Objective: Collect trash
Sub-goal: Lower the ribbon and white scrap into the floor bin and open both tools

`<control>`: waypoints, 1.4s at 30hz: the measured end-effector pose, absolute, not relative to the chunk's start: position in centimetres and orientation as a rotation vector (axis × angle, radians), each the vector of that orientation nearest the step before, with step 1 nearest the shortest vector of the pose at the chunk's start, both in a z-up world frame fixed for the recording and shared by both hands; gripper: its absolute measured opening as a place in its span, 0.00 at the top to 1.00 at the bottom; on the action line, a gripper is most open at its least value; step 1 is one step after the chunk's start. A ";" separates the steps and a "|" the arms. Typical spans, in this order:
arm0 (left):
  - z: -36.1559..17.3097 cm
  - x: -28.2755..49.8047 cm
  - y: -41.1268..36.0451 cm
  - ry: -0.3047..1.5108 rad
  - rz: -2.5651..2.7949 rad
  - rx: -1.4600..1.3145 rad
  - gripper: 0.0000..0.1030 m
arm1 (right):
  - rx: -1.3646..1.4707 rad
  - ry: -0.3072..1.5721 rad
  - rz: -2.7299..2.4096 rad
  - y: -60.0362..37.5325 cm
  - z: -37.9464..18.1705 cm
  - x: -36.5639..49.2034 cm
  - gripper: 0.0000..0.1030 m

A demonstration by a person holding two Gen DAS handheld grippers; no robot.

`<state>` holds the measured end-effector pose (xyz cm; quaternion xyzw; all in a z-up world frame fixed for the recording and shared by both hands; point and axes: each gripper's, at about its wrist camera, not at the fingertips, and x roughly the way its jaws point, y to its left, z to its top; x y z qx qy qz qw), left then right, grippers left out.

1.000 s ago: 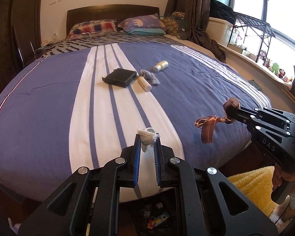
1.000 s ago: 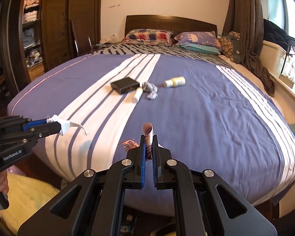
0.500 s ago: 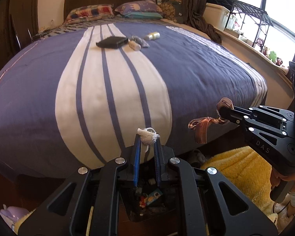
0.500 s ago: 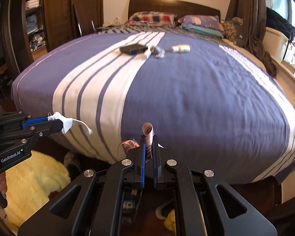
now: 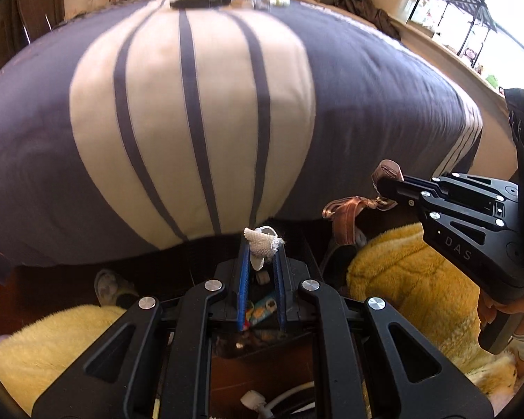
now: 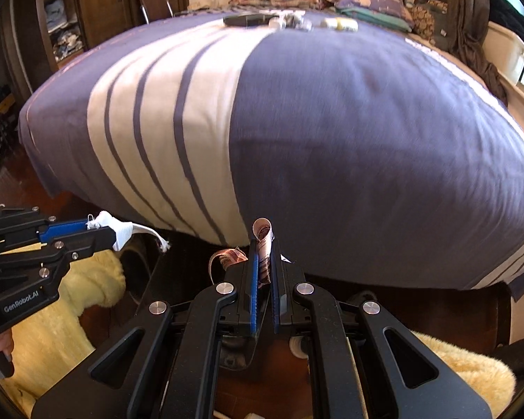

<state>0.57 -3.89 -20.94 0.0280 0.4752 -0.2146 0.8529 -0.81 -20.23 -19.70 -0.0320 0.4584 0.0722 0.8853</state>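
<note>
My left gripper [image 5: 261,244] is shut on a white mesh scrap [image 5: 262,242], held below the foot edge of the bed; the gripper also shows in the right wrist view [image 6: 111,232] with the scrap [image 6: 122,230] trailing a white strip. My right gripper [image 6: 264,244] is shut on a brown ribbon wrapper [image 6: 262,237]; it shows in the left wrist view [image 5: 384,188] with the ribbon [image 5: 342,216] hanging from it. A dark trash bin [image 5: 262,331] with coloured wrappers inside lies under the left gripper.
The blue and white striped bed [image 5: 192,104] fills the view ahead. On its far part lie a black box [image 6: 248,19], a white tube [image 6: 276,23], a grey cloth [image 6: 298,22] and a yellow bottle [image 6: 340,24]. Yellow fluffy rugs [image 5: 419,279] lie on the floor.
Both grippers have pulled back from the bed and dropped below its foot edge, still holding their scraps. The bin now sits under the left gripper.
</note>
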 end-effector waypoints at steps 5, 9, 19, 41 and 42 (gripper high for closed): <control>-23.6 0.7 -4.0 1.058 -0.452 0.053 0.89 | -0.059 1.003 0.158 -20.0 -21.8 -0.5 0.93; -25.9 0.9 -4.0 1.108 -0.455 0.037 0.89 | -0.030 1.046 0.176 -19.8 -23.6 -0.1 0.93; -30.8 1.5 -4.4 1.239 -0.474 0.022 0.89 | 0.042 1.155 0.225 -19.3 -27.4 1.6 0.93; -32.1 2.8 -4.3 1.309 -0.481 -0.008 0.66 | 0.115 1.226 0.257 -18.4 -29.8 3.6 0.61; -31.9 2.8 -4.2 1.304 -0.476 -0.007 0.64 | 0.114 1.223 0.255 -18.4 -29.7 3.6 0.60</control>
